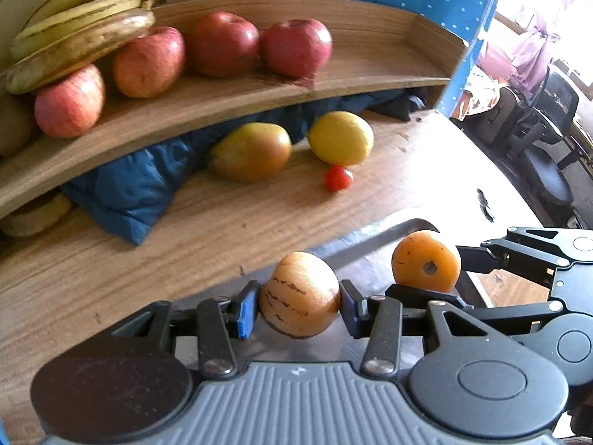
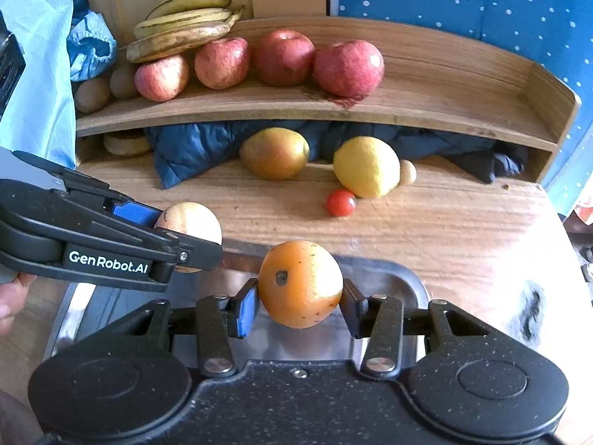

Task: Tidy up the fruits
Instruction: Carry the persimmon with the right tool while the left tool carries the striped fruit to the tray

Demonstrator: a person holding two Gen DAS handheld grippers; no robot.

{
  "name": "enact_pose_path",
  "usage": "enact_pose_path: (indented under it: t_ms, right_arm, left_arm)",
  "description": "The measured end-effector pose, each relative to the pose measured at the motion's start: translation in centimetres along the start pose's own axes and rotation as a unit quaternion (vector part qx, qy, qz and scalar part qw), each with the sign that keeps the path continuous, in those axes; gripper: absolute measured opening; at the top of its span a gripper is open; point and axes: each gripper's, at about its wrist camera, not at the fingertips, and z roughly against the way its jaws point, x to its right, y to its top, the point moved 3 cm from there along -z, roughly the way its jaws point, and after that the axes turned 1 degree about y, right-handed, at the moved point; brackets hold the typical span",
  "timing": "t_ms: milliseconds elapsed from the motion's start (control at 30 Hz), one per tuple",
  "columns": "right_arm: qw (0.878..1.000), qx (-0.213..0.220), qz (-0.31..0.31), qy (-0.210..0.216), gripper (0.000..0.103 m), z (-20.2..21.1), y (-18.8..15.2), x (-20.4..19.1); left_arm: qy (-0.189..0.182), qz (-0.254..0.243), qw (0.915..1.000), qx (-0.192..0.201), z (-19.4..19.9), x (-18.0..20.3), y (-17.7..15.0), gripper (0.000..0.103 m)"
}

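Note:
My left gripper [image 1: 299, 304] is shut on a pale yellow fruit with brown streaks [image 1: 296, 289], held above a metal tray [image 1: 374, 241]. My right gripper [image 2: 300, 306] is shut on an orange round fruit [image 2: 300, 282] beside it. Each wrist view shows the other gripper too: the right gripper [image 1: 435, 272] with the orange fruit [image 1: 426, 259], and the left gripper [image 2: 174, 233] with the pale fruit [image 2: 192, 220]. On the wooden table [image 2: 444, 230] lie a mango [image 2: 275, 152], a lemon [image 2: 365, 166] and a cherry tomato [image 2: 340, 203].
A curved wooden shelf [image 2: 426, 111] at the back carries several red apples [image 2: 348, 67], bananas [image 2: 181, 26] and brown kiwis [image 2: 92, 92]. A dark blue jacket [image 2: 185, 148] is stuffed under it. A person's hand [image 2: 13, 296] shows at the left edge. A small brown fruit [image 2: 407, 172] sits behind the lemon.

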Motion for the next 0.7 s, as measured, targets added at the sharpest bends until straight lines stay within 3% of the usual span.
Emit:
enact_pose_path:
  t_ms: [700]
  right_arm:
    - [1.0,-0.014,-0.01,0.014,0.048,4.2,-6.3,1.2]
  left_arm:
    - [0.003,-0.005,0.9999,-0.015,1.4,4.1,-4.1,0.049]
